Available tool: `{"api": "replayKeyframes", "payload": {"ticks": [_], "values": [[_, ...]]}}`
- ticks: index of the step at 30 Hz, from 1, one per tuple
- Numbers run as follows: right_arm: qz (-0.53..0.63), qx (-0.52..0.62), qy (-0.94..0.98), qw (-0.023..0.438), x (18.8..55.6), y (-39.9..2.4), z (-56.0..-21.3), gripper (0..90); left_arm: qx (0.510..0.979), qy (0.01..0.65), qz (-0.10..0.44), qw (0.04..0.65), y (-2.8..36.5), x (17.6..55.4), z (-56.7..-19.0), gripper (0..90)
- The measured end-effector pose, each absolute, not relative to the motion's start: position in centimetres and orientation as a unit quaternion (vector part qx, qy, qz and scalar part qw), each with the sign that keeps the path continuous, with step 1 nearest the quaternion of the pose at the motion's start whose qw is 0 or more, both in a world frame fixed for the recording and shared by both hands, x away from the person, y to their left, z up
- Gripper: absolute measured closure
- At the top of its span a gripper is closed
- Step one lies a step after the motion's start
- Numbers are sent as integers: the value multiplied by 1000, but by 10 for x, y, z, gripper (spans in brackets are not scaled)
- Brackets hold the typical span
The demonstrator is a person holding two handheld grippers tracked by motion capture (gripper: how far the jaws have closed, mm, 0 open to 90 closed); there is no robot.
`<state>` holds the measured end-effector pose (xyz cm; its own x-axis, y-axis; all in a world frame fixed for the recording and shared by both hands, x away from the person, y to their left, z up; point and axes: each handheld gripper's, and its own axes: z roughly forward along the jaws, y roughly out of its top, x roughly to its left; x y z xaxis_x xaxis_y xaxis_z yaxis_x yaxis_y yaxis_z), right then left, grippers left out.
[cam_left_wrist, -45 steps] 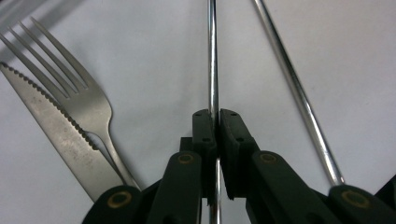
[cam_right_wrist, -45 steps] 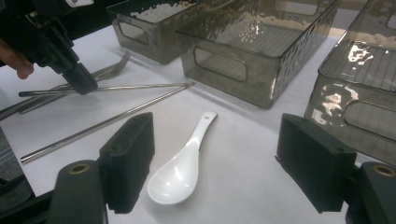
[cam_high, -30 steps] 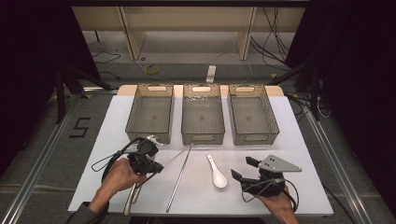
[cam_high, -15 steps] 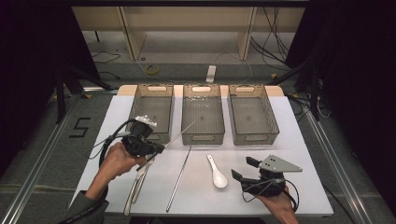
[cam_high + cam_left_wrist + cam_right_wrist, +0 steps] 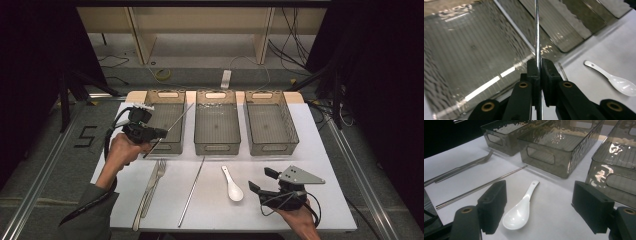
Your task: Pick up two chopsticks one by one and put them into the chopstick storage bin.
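My left gripper (image 5: 156, 134) is shut on a thin metal chopstick (image 5: 173, 124), which slants up over the left grey bin (image 5: 168, 148). In the left gripper view the jaws of the left gripper (image 5: 540, 65) pinch the chopstick (image 5: 537, 30) above the ribbed floor of the bin (image 5: 474, 50). A second chopstick (image 5: 192, 189) lies on the white table beside a white ceramic spoon (image 5: 232, 185). My right gripper (image 5: 261, 180) rests open near the table's front right. In the right gripper view the right gripper (image 5: 542, 205) has its jaws wide apart, and the spoon (image 5: 520, 210) lies just ahead of them.
A middle bin (image 5: 216, 149) and a right bin (image 5: 272, 149) stand in a row with the left one. A fork (image 5: 156, 174) with another long utensil beside it lies at the front left. The white mat (image 5: 320, 150) ends close to my right hand.
My left hand has risen and moved away from the table's front toward the left bin, carrying the chopstick off the table. The right gripper has stayed put.
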<state>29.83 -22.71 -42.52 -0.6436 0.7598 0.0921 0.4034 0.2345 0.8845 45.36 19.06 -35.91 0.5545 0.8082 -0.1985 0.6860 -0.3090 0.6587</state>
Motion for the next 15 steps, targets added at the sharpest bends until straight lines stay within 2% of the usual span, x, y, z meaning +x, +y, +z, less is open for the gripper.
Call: {"api": "replayKeyframes", "payload": {"ticks": [15], "values": [[489,379,764,183,298,-228,-425,288,778,507,120,350,209,504,-361,851]]}}
